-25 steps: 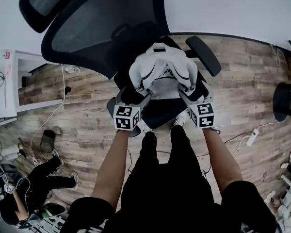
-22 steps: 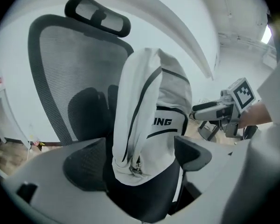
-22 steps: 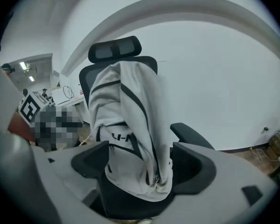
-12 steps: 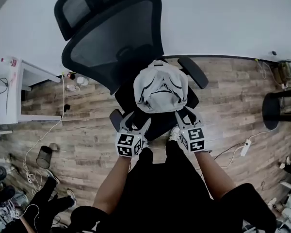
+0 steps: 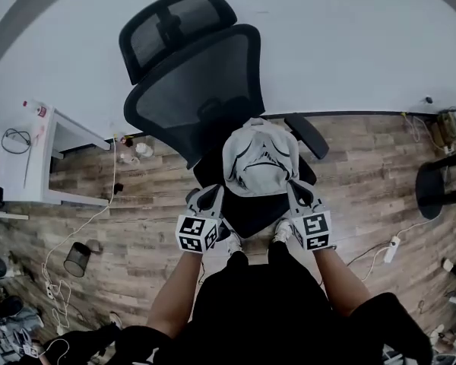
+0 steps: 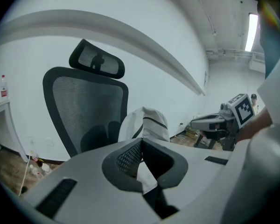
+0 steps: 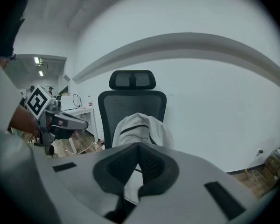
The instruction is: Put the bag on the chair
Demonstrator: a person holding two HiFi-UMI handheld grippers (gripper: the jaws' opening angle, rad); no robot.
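Though near the bag [image 5: 258,158] on the chair [image 5: 201,101], left hand-held gripper [image 5: 211,197], right hand-held gripper [image 5: 299,193] each pressed together.

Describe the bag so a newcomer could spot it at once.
Find the black mesh office chair against the white wall. The bag stands on its seat, before the backrest. It is the only pale, soft thing there, crossed by dark straps.

Bag [image 5: 260,158] on chair [image 5: 200,97] seat

White bag [image 5: 260,158], black stripes; black mesh chair [image 5: 194,97]; brown wood-plank floor [image 5: 129,226].
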